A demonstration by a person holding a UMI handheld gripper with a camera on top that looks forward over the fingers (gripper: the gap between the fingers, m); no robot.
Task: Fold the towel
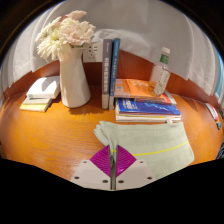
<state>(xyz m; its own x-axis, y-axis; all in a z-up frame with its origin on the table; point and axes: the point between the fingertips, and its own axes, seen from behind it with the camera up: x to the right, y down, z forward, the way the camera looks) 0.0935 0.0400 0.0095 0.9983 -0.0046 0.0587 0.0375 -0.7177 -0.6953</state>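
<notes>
A pale green towel (150,148) with a thin yellow stripe lies on the wooden table (55,135), just ahead of the fingers and to their right. My gripper (112,160) is shut on the towel's near left part. A narrow fold of the cloth rises between the two magenta pads (101,158), which press together on it. The rest of the towel spreads out flat to the right.
A white vase (73,82) of pale flowers stands at the back left, with a small stack of books (40,96) beside it. Upright books (108,72), a flat book pile (146,104) and a white bottle (160,72) stand beyond the towel.
</notes>
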